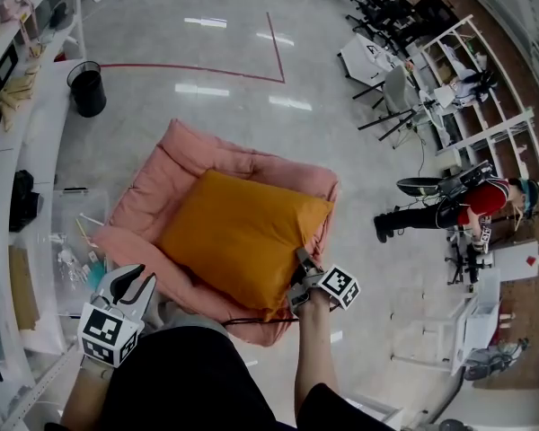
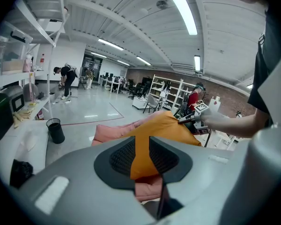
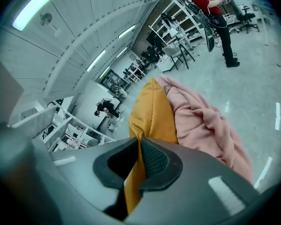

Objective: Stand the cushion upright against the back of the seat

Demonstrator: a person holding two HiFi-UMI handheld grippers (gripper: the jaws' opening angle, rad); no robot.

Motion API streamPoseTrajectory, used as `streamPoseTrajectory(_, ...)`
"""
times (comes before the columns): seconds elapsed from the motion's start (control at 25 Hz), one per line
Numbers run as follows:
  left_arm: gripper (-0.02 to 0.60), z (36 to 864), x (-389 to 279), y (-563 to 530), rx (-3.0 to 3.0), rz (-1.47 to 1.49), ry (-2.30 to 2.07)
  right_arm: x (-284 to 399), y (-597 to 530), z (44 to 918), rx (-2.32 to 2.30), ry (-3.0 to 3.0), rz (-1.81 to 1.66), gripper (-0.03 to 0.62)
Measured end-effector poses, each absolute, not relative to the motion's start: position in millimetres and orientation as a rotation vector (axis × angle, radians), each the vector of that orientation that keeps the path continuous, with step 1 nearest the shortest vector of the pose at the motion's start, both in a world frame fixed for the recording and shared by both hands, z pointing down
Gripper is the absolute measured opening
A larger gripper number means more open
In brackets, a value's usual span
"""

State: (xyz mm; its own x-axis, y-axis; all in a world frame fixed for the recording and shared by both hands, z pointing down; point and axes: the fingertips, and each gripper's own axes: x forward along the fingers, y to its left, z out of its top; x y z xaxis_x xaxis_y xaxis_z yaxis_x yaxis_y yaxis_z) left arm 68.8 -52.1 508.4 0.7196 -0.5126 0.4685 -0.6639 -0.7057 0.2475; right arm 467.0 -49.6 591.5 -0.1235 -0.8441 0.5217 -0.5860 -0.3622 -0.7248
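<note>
An orange cushion (image 1: 238, 236) lies tilted across the pink padded seat (image 1: 175, 151), one corner raised. My right gripper (image 1: 303, 272) is shut on that corner at the cushion's right edge; in the right gripper view the orange fabric (image 3: 150, 111) is pinched between the dark pads (image 3: 154, 161). My left gripper (image 1: 130, 287) hovers open at the seat's near left side, apart from the cushion. In the left gripper view the cushion (image 2: 166, 125) and the pink seat (image 2: 114, 130) show beyond the open jaws, with the right gripper (image 2: 193, 117) at the cushion's far corner.
A black bin (image 1: 87, 88) stands on the floor beyond the seat. White benches (image 1: 36, 151) with clutter run along the left. A person in red (image 1: 467, 206) stands at the right among shelving (image 1: 485, 106) and chairs. Red tape (image 1: 269, 61) marks the floor.
</note>
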Motion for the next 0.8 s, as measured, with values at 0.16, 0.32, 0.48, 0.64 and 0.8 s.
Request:
streamPoseTrajectory(0.16,0.109,511,69,-51,2.518,0.517,-0.901,466,-51,588,-1.904,1.637,-1.467,0.025)
streamPoseTrajectory(0.32,0.109,511,71,-53,2.517,0.514,-0.898,463,-58,595,-1.911,1.655,-1.497,0.028)
streamPoseTrajectory(0.48,0.109,513,69,-54,2.51,0.518,-0.903,449,-75,618,-1.938,1.69,-1.557,0.029)
streamPoseTrajectory(0.64,0.109,512,66,-53,2.502,0.518,-0.914,435,-86,647,-1.971,1.678,-1.624,0.031)
streamPoseTrajectory(0.8,0.109,515,59,-55,2.482,0.525,-0.934,437,-91,666,-2.014,1.627,-1.639,0.031)
